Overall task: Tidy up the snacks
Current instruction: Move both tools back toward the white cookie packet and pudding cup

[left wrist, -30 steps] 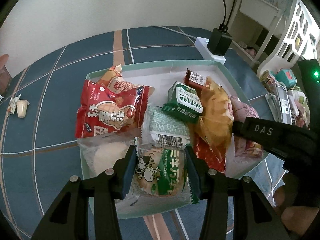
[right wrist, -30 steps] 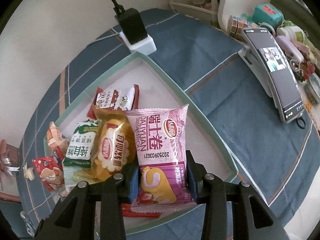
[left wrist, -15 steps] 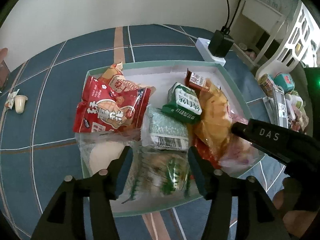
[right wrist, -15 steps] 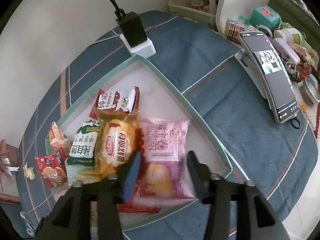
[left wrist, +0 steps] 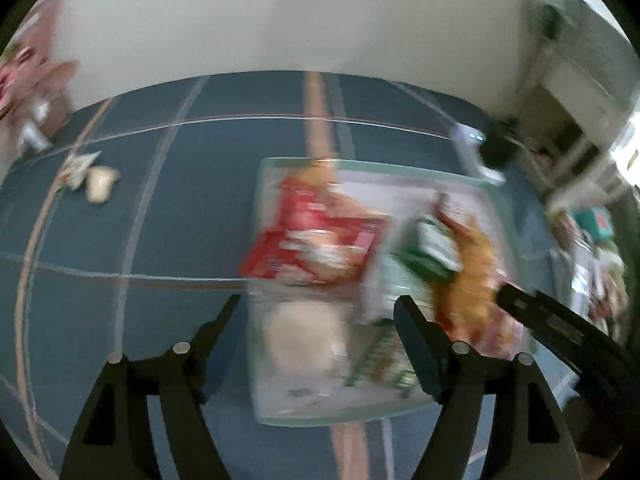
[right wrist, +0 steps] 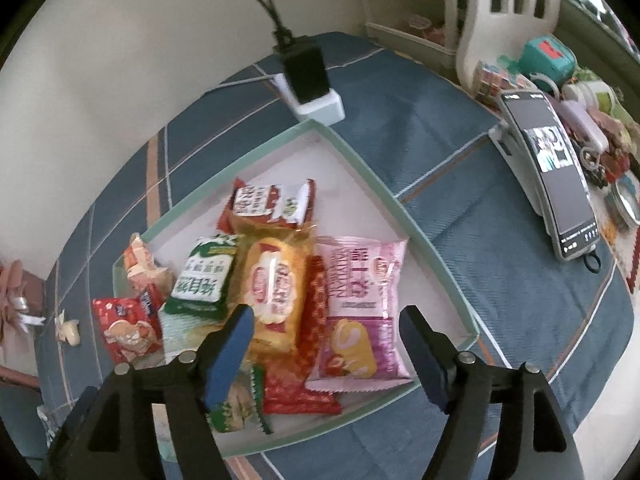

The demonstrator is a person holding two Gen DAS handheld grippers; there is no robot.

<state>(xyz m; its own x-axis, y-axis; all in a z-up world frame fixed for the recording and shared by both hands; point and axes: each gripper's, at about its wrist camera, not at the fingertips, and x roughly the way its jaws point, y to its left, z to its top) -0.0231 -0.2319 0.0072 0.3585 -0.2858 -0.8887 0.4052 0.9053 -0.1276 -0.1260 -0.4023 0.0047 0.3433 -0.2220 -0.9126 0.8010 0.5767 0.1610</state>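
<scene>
A shallow box with a pale green rim (right wrist: 360, 160) (left wrist: 400, 168) holds several snack packs. A pink pack (right wrist: 360, 308) lies at its right side, beside a yellow pack (right wrist: 276, 284), a green pack (right wrist: 204, 280) and a red pack (right wrist: 124, 324). My right gripper (right wrist: 326, 340) is open and empty, above the near edge of the box. My left gripper (left wrist: 318, 332) is open and empty over the box's near left corner; that view is blurred. A red pack (left wrist: 316, 240) and a pale pack (left wrist: 300, 332) show there.
A small white snack (left wrist: 100, 184) lies on the blue plaid cloth left of the box. A white power strip with a black plug (right wrist: 308, 80) sits behind the box. A phone on a stand (right wrist: 556, 176) and small clutter (right wrist: 592, 96) are at the right.
Both grippers have let go of their packs, opened wide and pulled back. The pink pack and the green cow pack now lie in the box. The left gripper swings left, blurring its view.
</scene>
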